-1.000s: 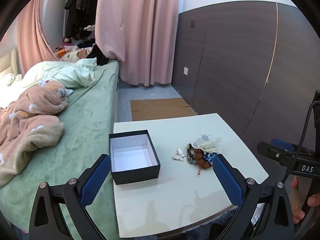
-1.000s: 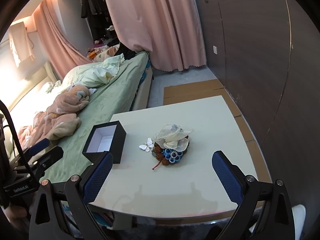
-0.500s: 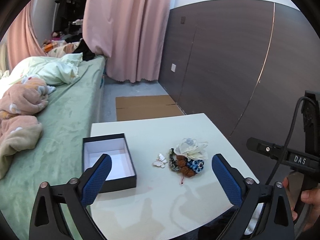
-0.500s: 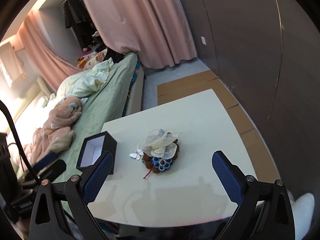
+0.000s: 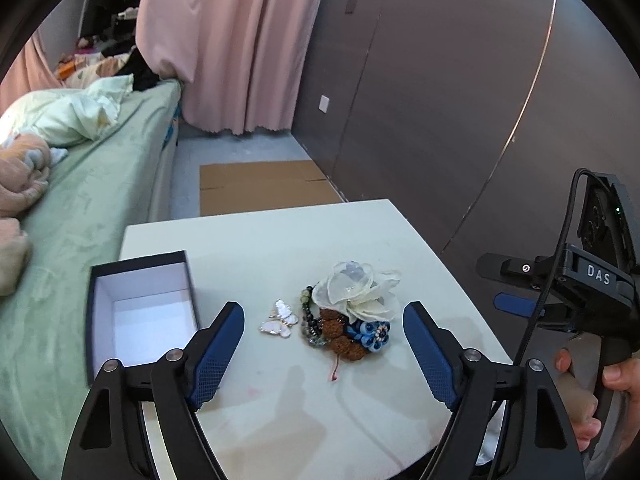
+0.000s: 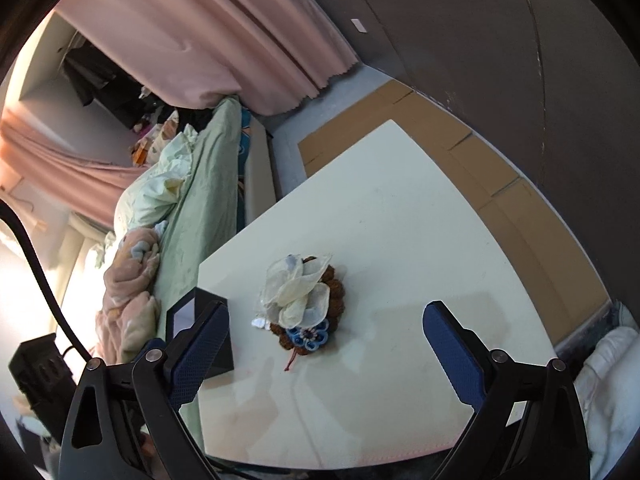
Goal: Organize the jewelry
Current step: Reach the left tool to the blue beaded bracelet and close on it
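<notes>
The left gripper [image 5: 323,350] is held wide apart above the near part of the white counter [image 5: 280,240], with nothing between its blue pads [image 5: 218,354]. The right gripper [image 6: 326,354] is likewise spread open and empty, tilted over the same counter. Between the left gripper's fingers, a pile of jewelry [image 5: 352,322] is seen lying on the counter: a cream fabric flower [image 5: 356,290] is set on top, a blue flower piece [image 5: 374,334] and a brown beaded bracelet [image 5: 340,344] are tucked under it, and a red cord trails toward the near edge. A pearly butterfly piece [image 5: 280,319] is placed just beside the pile, on its left. Further left, an open black box [image 5: 138,312] with a white lining is stood near the counter's edge, empty. Beyond the counter, flat cardboard [image 5: 260,188] is laid on the floor, a green bed [image 5: 92,184] is ranged alongside, and a pink curtain [image 5: 232,40] is hung at the back.
</notes>
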A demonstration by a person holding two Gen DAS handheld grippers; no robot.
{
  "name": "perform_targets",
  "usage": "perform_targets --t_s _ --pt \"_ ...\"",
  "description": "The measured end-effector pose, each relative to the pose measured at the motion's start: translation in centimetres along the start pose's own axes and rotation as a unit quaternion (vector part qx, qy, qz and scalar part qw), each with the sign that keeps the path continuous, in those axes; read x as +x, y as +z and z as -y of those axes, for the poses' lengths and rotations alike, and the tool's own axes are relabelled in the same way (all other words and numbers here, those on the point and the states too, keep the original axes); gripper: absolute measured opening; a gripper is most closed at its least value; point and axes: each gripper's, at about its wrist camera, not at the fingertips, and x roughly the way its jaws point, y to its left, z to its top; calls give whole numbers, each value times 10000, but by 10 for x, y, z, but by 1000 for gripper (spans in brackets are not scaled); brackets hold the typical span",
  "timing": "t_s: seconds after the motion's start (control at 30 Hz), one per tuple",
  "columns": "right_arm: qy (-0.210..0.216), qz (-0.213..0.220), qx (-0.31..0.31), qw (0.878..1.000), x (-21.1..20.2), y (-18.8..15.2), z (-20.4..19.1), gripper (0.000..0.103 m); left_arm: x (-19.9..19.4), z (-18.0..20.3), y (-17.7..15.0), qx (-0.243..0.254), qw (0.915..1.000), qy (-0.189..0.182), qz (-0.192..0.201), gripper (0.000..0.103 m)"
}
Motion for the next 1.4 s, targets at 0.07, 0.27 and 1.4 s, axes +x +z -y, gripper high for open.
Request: perform_targets --t_s 0.07,0.27,1.4 --pt "-4 -51 113 9999 5 3 3 99 10 1 2 9 10000 -43 -44 82" --pt "18 -249 505 9984 23 15 18 99 39 8 7 143 9995 -202 -170 81" --pt "275 -875 741 9930 70 2 9 98 19 -8 19 -149 9990 -299 300 1"
